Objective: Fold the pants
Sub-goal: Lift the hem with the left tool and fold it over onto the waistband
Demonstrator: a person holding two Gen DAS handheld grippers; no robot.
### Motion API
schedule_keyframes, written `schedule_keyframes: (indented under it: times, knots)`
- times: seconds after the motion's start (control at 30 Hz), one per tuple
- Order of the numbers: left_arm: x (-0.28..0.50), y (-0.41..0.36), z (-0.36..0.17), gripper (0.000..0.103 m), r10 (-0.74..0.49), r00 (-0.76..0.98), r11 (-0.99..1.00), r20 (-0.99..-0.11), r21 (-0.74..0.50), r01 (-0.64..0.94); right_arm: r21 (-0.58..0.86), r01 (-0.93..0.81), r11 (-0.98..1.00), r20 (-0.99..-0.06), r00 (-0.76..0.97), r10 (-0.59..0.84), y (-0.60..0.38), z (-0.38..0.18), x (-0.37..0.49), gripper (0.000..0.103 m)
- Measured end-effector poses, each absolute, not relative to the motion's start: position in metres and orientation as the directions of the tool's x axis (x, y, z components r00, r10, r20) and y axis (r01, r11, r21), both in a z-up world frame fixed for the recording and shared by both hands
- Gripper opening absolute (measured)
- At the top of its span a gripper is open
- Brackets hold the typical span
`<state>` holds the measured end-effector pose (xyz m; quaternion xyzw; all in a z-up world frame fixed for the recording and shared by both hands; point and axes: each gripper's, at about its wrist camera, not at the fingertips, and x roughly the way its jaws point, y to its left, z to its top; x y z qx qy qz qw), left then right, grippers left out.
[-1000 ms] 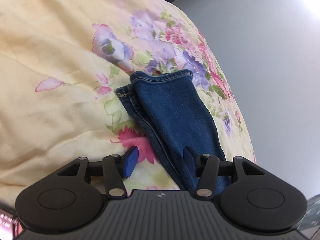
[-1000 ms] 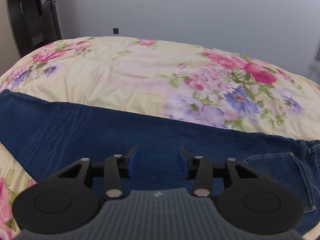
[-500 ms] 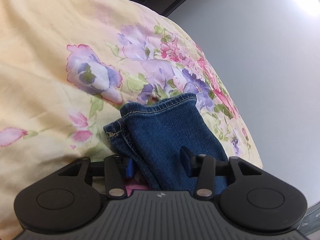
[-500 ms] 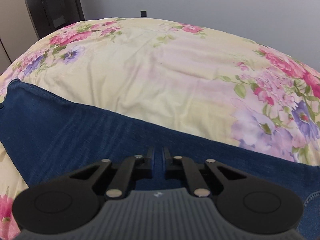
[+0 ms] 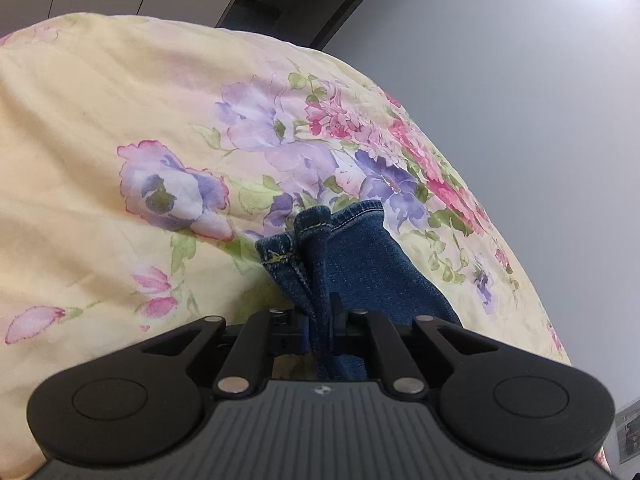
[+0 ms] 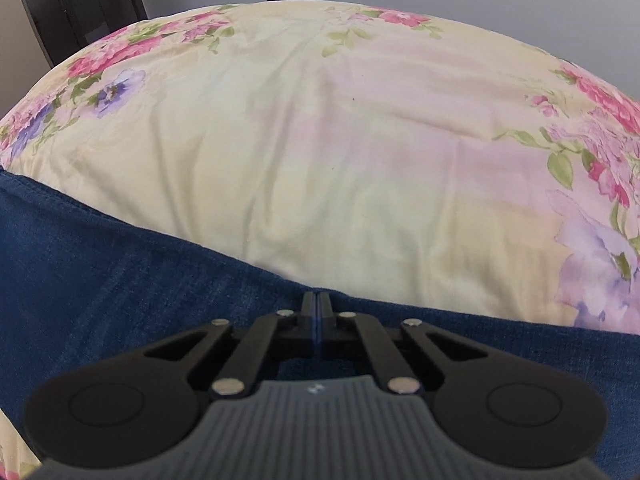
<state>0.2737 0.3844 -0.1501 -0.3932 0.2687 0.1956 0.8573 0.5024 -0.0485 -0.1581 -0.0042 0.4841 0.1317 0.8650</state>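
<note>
Blue denim pants (image 5: 352, 256) lie on a yellow floral bedspread (image 5: 100, 140). In the left wrist view the leg hems bunch up between my fingers; my left gripper (image 5: 318, 312) is shut on the hem end of the pants. In the right wrist view the pants (image 6: 100, 272) stretch as a wide band across the bottom of the frame. My right gripper (image 6: 317, 312) is shut, jaws together, pinching the far edge of the denim along the leg.
The bedspread (image 6: 320, 140) fills the area beyond the pants. A grey wall (image 5: 520, 80) stands to the right of the bed edge. Dark furniture (image 6: 60, 4) stands at the far left corner.
Both grippers went from open to shut. The left one moved onto the hems and closed on them, bunching the cloth. The right one closed on the leg's far edge.
</note>
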Motion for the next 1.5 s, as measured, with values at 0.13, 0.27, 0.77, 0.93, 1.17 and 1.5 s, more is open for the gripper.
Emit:
schedule_keyframes:
  times: [0.13,0.27,0.77,0.93,1.17,1.5]
  knots:
    - [0.271,0.383,-0.132,0.006,0.112,0.798,0.626,-0.592,-0.582,-0.519,0.164,-0.234,0.958,-0.833,0.488,0.261,-0.057,-0.139,0.477,0.0]
    - [0.272,0.376,-0.109,0.006,0.103,0.822,0.658,-0.559,-0.582,-0.478,0.219,-0.258,0.941,-0.833,0.452,0.317,-0.067,-0.119,0.429,0.0]
    - [0.284,0.327,-0.014,0.005,0.055,0.889,0.753,-0.454,-0.566,-0.335,0.278,-0.152,0.949,-0.879,0.358,0.315,-0.076,-0.151,0.344,0.0]
    - [0.282,0.275,0.045,0.005,0.034,0.921,0.83,-0.388,-0.502,-0.242,0.333,-0.125,0.935,-0.851,0.386,0.355,-0.106,-0.132,0.324,0.0]
    - [0.278,0.144,0.128,0.006,-0.014,0.951,0.924,-0.309,-0.368,-0.107,0.38,-0.09,0.921,-0.803,0.462,0.377,-0.178,-0.102,0.292,0.0]
    - [0.308,-0.105,0.156,0.006,-0.18,0.924,0.979,-0.337,-0.152,0.136,0.411,0.0,0.912,-0.742,0.581,0.335,-0.31,-0.081,0.236,0.0]
